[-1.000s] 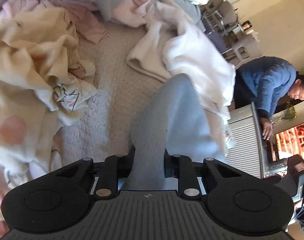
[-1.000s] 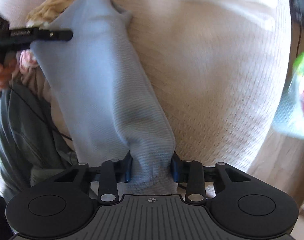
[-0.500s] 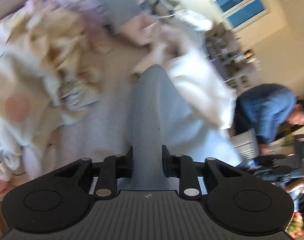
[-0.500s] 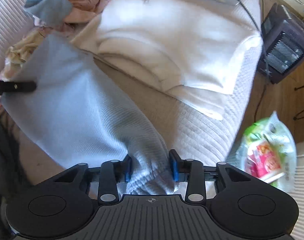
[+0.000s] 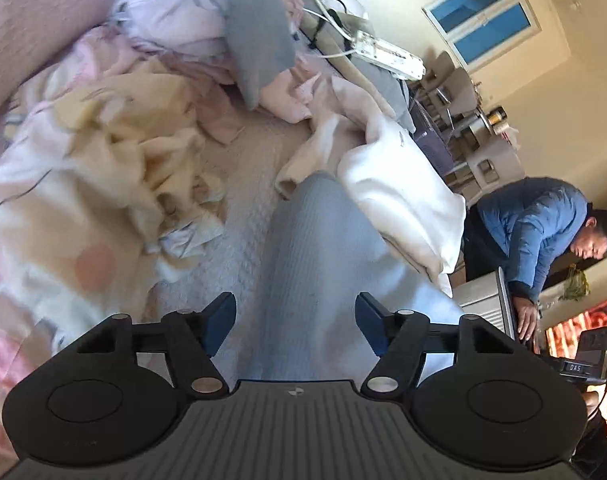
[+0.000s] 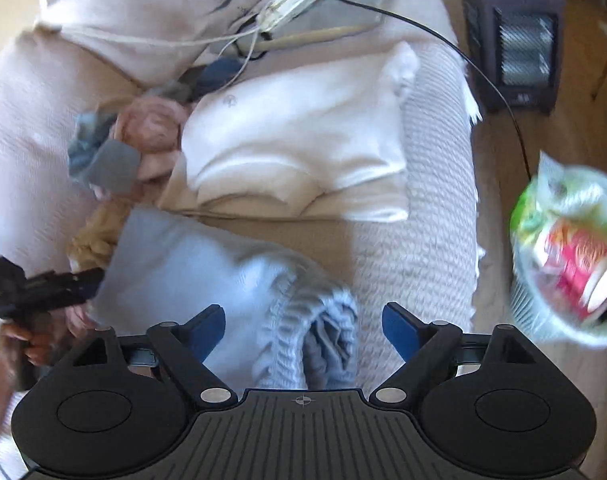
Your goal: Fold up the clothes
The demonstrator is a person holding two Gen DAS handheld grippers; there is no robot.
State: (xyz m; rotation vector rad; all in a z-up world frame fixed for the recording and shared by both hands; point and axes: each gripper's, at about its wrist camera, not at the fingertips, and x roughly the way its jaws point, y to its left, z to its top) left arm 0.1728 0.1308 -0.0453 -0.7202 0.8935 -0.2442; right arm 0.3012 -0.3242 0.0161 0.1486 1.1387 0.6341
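Note:
A light blue knit garment [image 5: 307, 276] lies folded along the bed in front of me. My left gripper [image 5: 295, 318] straddles one end of it, jaws opening, and the pads stand clear of the cloth. My right gripper [image 6: 303, 326] straddles the other end, the ribbed waistband [image 6: 303, 320]; its jaws are opening wide too, with no pad on the fabric. The left gripper [image 6: 43, 288] shows as a black tool at the garment's far corner in the right wrist view. A folded white top [image 6: 295, 140] lies just beyond the blue garment [image 6: 191, 264].
A heap of cream and pink clothes [image 5: 87, 168] fills the left of the bed. Pillows, a power strip [image 5: 387, 54] and cables lie at its head. A dark heater [image 6: 511, 40] and a plastic bag [image 6: 571, 252] stand off the bed's edge. A person in blue [image 5: 539, 228] bends nearby.
Both grippers were shut on the blue garment and now stand open around it. The garment has dropped onto the bed. The right gripper has swung back and up from the cover.

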